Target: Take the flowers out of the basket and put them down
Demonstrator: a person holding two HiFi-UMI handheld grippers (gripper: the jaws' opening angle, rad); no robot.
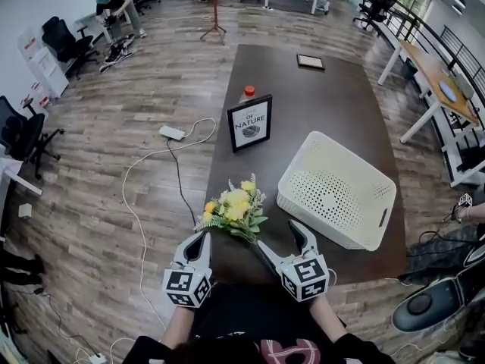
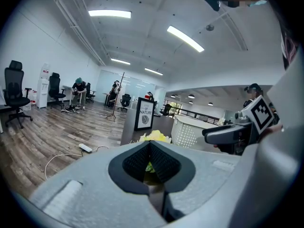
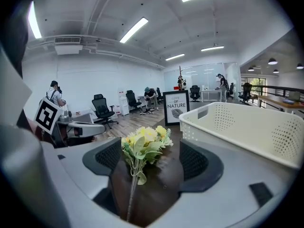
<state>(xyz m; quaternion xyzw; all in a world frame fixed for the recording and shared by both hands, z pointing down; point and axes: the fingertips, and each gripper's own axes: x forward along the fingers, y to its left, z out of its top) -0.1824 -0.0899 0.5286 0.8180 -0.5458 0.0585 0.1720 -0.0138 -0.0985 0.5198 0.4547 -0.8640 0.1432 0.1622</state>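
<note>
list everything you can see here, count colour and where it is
flowers: one bunch, yellow with green leaves, lying on the table near its front edge, outside the basket
basket: one, off-white, perforated, on the table to the right of the flowers
framed sign: one, black frame with white face, upright mid-table
bottle: one, orange-red cap, just behind the sign
flat dark device: one, at the table's far end
table: one, dark brown
power strip: one, white with a cable, on the wood floor left of the table
left claw: one, grey, shut, left of the flowers
right claw: one, grey, open, the flower stem lying between its jaws
</note>
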